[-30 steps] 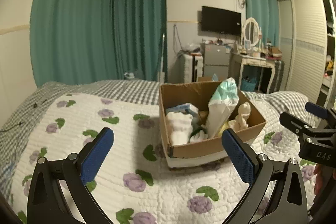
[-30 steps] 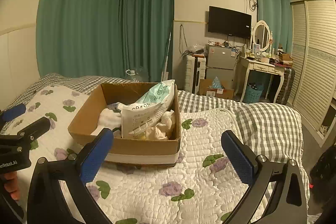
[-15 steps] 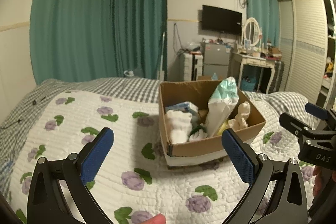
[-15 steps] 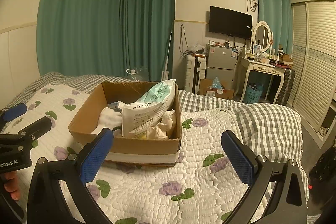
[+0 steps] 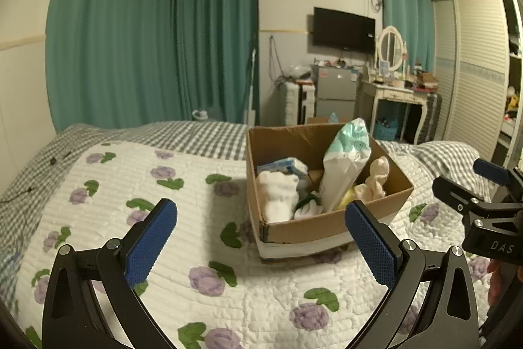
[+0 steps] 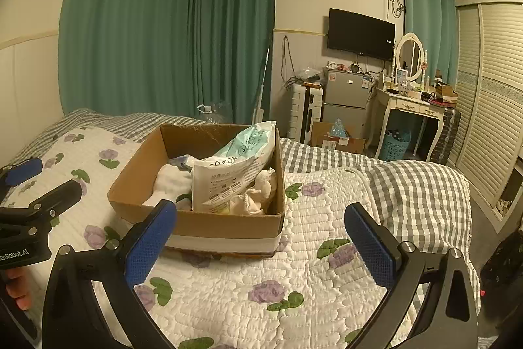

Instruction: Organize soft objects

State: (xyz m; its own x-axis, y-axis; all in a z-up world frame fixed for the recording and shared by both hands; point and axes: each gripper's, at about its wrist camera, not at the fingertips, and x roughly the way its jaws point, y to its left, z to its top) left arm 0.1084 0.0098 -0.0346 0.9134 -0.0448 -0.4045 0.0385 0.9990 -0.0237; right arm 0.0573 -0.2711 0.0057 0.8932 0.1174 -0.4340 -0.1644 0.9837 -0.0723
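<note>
Left wrist view shows both grippers, left [image 5: 260, 236] and right [image 6: 258, 237], spread wide and empty short of a box [image 5: 304, 231] of soft items on the bed [image 5: 137, 185]; best to reach in from above.

"DAS" on right gripper [image 5: 483, 215]; pack [image 6: 228, 175] perhaps "COTON"

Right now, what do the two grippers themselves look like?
Both match: the left gripper and right gripper have black metal frames with triangular cut-outs and silver screws, and two fingers with blue, dimpled pads. White lettering marks the bodies: "DAS" on the right one, "enRobot.AI" on the left. No cables or sleeves show.
</note>
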